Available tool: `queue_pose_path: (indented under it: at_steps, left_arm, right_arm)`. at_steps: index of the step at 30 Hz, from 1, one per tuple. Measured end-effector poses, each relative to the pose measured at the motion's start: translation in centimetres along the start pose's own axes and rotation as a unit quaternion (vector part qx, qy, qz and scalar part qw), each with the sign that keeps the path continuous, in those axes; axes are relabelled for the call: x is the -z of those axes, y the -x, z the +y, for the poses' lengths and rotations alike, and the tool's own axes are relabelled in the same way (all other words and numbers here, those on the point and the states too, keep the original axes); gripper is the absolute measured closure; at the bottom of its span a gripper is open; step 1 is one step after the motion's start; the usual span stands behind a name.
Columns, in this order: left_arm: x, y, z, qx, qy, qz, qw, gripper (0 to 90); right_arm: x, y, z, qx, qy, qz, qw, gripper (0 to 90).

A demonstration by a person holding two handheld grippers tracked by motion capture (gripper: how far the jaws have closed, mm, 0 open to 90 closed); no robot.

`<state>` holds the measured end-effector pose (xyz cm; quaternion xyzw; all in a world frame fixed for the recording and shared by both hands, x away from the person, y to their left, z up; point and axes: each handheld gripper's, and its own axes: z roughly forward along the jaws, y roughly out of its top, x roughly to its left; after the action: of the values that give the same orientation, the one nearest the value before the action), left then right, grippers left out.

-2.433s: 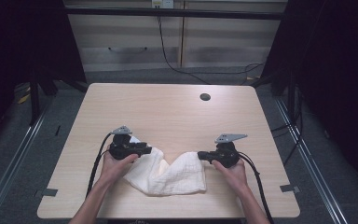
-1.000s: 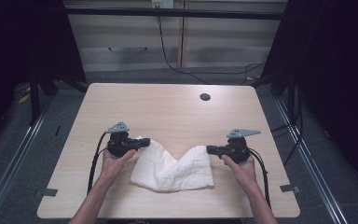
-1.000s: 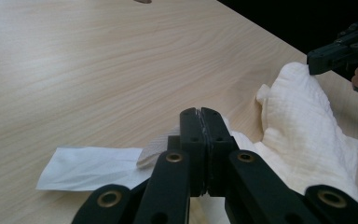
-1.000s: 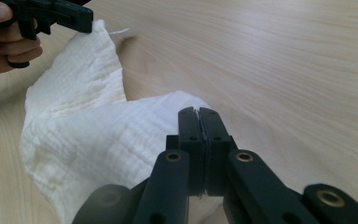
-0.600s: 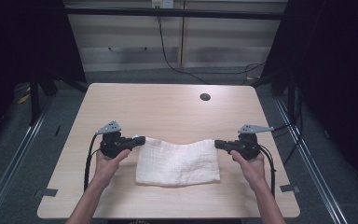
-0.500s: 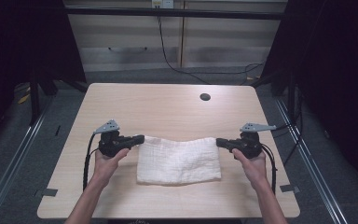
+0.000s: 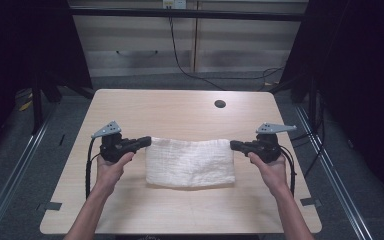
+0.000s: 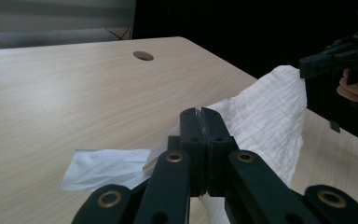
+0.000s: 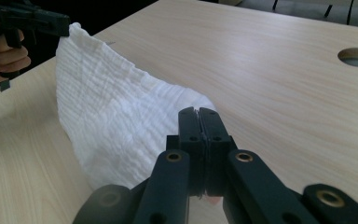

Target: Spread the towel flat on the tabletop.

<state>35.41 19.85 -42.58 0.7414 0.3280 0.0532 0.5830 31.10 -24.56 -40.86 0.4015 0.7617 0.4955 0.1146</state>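
You had the left black two-jaw gripper (image 7: 139, 143) clenched on the far left corner of the white crinkled cotton cloth (image 7: 189, 162); in the left gripper view its jaws stood pressed together with fabric pinched between them. From there the cloth ran rightward across the middle of the pale wooden table (image 7: 180, 112), its long axis lying left to right, its far edge pulled nearly straight between your two hands and lifted, while the near part seemed to hang down onto the tabletop. The round cable hole (image 7: 220, 104) sat well beyond it on the far side. At the right end, your right black two-jaw gripper (image 7: 236, 145) was clamped on the far right corner, jaws likewise closed on fabric. Each hand was nearest its own corner, so any next move, whether laying flat or folding, would probably have turned on keeping that stretched edge level and both grippers moving together.
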Motion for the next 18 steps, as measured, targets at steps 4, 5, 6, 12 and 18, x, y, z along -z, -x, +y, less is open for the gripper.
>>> queue_pose_path:
  at_steps: [4,5,6,12,18]
  left_arm:
    - [0.4,-0.1,1.4,-0.01,0.006,0.005,0.9999,89.1]
    - [0.4,-0.1,1.4,-0.01,0.006,0.005,0.9999,89.1]
    - [0.6,-0.1,1.7,-0.009,0.011,0.006,0.9999,89.1]
    - [0.9,0.0,2.6,-0.011,0.022,0.003,0.9997,89.1]
    - [1.3,-0.3,4.3,-0.019,0.023,0.012,0.9995,89.2]
  right_arm:
    - [0.4,0.2,1.3,0.005,0.005,-0.003,1.0,89.5]
    - [0.4,0.2,1.3,0.005,0.005,-0.003,1.0,89.5]
    - [0.5,0.1,1.6,0.006,0.008,-0.003,0.9999,89.5]
    - [1.1,-0.2,3.0,0.017,0.02,-0.004,0.9997,89.5]
    - [1.0,0.0,4.3,0.017,0.024,-0.004,0.9996,89.6]
